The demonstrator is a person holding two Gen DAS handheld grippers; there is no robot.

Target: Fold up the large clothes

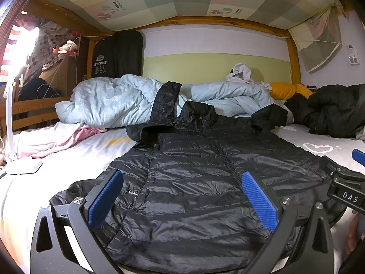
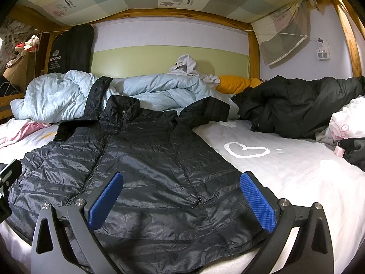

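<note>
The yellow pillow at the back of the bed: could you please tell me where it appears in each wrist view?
Left wrist view: the yellow pillow lies upper right, between the blue duvet and a dark coat.
Right wrist view: the pillow lies right of centre, behind that coat.
Shared landmark: the heart print on the sheet, right of the black jacket.

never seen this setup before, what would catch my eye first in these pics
A shiny black quilted puffer jacket lies spread flat, front up, across the white bedsheet, filling the middle of both views. The blue-padded left claw and right claw both hover open over its hem. Behind it, a crumpled pale blue duvet is heaped along the green headboard.
</note>
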